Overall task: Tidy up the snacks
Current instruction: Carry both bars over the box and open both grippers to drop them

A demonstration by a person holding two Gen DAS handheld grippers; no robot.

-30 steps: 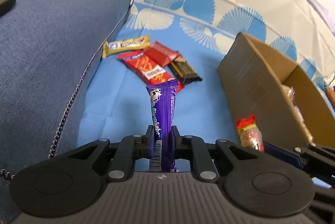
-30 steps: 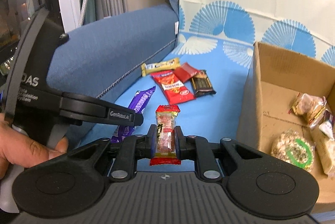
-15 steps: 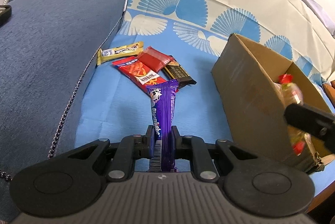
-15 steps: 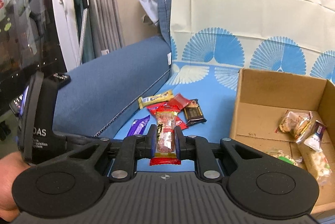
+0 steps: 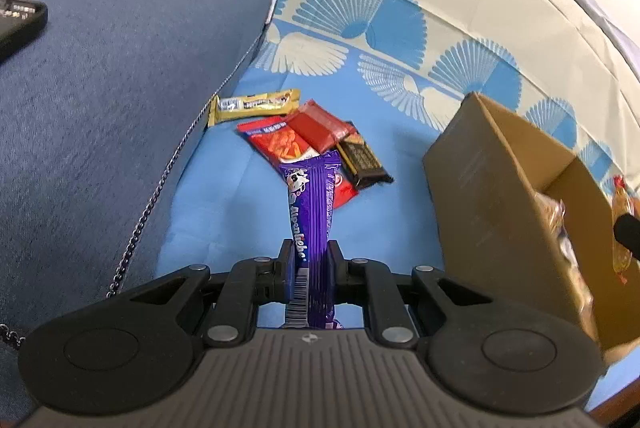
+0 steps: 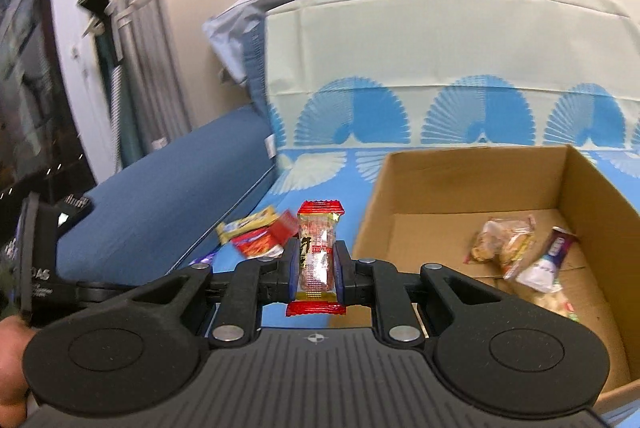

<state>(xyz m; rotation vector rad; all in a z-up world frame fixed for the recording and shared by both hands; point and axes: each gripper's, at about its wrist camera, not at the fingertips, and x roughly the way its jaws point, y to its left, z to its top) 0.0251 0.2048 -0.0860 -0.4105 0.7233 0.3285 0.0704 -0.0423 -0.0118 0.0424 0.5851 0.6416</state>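
While the left gripper is clamping a purple bar at lower centre, the right gripper is gripping a red-ended packet left of the cardboard box, presumably for dropping inside. Four snacks are waiting on the blue sheet.

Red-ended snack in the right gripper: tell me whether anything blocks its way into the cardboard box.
Nothing visible does. The right gripper holds the red-ended snack at the near left corner of the cardboard box. The box is open-topped, and the few packets inside lie toward its right, leaving bare floor.
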